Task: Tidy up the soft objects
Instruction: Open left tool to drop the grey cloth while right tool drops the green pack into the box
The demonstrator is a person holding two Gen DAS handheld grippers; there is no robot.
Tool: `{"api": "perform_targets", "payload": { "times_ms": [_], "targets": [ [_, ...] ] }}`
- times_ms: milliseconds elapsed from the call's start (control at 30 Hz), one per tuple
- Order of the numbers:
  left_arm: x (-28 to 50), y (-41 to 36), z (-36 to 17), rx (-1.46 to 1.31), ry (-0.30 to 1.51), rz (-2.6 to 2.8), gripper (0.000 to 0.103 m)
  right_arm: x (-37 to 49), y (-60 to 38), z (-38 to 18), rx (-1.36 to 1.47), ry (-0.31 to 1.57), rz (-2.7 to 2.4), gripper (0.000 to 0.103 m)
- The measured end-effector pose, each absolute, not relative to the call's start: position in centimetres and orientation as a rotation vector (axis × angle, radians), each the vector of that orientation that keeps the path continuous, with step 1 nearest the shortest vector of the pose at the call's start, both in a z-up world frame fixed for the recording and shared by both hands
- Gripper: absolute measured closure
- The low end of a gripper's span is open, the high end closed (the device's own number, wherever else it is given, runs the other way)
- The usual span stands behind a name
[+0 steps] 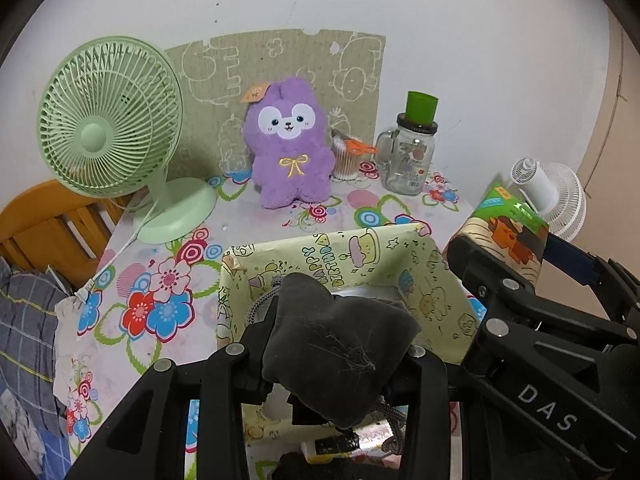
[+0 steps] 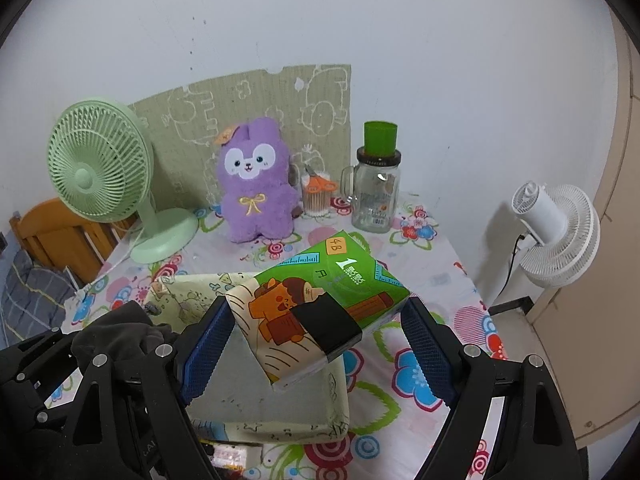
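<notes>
My left gripper is shut on a dark grey drawstring pouch, which it holds over a box wrapped in yellow cartoon paper. To its right, my right gripper carries a green tissue pack. In the right wrist view the blue pads of the right gripper press both sides of the tissue pack, tilted above the box. The pouch shows at the lower left in the left gripper. A purple plush rabbit sits upright at the back of the table.
On the floral tablecloth stand a green desk fan, a tub of cotton swabs with orange scissors and a glass jar topped by a green cup. A white fan stands off the table's right, a wooden chair at left.
</notes>
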State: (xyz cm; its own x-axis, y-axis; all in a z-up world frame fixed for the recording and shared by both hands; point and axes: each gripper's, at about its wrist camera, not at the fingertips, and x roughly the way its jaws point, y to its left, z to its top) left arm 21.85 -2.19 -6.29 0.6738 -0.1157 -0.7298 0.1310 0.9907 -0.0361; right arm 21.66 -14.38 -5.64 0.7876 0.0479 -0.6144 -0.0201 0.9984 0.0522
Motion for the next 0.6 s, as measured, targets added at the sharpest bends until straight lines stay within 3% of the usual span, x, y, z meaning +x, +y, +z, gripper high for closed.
{"api": "perform_targets", "payload": {
  "times_ms": [433, 467, 600],
  "targets": [
    [23.9, -1.7, -8.0, 0.017, 0.831, -0.125, 0.059, 24.0, -12.9, -7.3, 0.033, 0.701, 0.071, 0.016],
    [23.9, -1.7, -8.1, 0.016, 0.829, -0.129, 0.057, 24.1, -12.9, -7.3, 0.035, 0.703, 0.077, 0.015],
    [23.9, -1.8, -8.1, 0.022, 0.806, -0.137, 0.032, 24.3, -12.5, -7.6, 0.045, 0.711, 0.107, 0.013]
  ]
}}
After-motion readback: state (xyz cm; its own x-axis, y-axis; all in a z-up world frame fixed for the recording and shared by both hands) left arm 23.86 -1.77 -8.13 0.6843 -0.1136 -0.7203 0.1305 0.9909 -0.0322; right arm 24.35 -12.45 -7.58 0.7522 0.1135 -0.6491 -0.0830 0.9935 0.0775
